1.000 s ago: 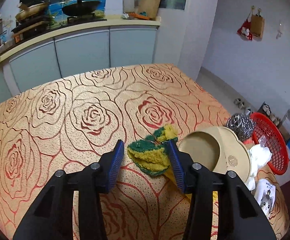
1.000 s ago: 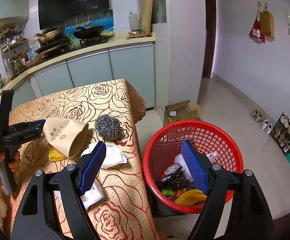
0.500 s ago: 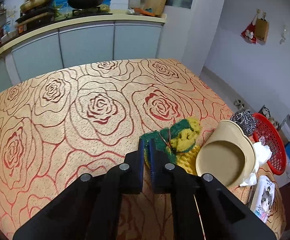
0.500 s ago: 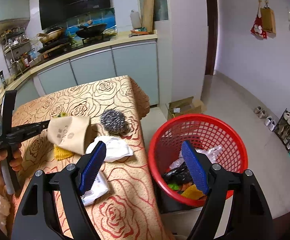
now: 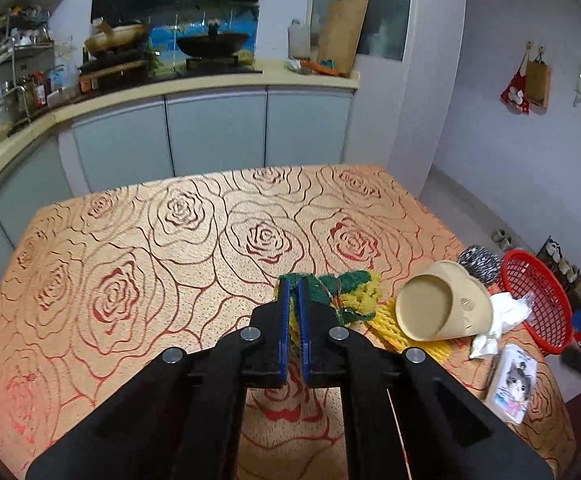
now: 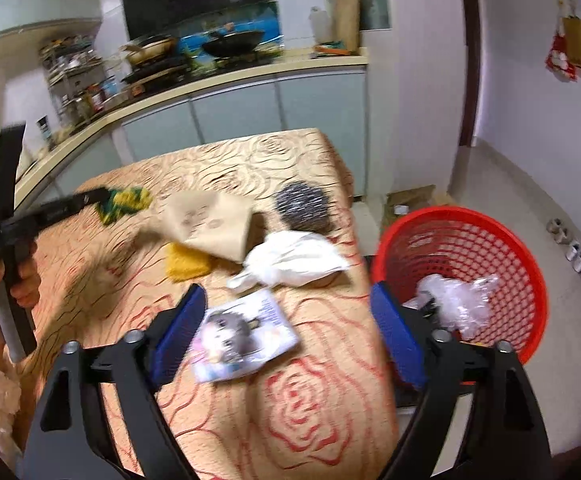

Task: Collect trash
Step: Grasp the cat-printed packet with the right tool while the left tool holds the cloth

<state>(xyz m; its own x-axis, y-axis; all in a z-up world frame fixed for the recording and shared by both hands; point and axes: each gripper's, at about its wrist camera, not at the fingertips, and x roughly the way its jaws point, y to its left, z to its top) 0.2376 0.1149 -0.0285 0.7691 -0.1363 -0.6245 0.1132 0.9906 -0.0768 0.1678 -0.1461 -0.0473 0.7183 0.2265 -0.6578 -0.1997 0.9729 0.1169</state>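
The left claw (image 5: 294, 292) is clamped tight on the near edge of a green-and-yellow scouring sponge (image 5: 350, 294), its blue pads pinching the sponge with almost no gap between them; in the right wrist view the sponge (image 6: 124, 204) hangs at the claw's tip above the rose-patterned cloth of the desk (image 5: 150, 260). The hand (image 6: 6, 292) gripping that claw's handle shows at the left edge, with a fluffy pale sleeve below it.

The right claw (image 6: 286, 340) holds nothing: its jaws are opening wide over a small packet printed with a cartoon cat (image 6: 242, 332), which lies flat on the desk between the pads, untouched.

Beyond the packet lie a crumpled white tissue (image 6: 294, 258), a tipped beige paper cup (image 6: 214, 226), a yellow pad (image 6: 186, 262) partly under the cup, and a steel wool scourer (image 6: 304, 206) near the desk's edge. A red mesh basket (image 6: 490, 240) stands beside the desk, lower down, with clear plastic wrap (image 6: 456, 300) and other litter inside.
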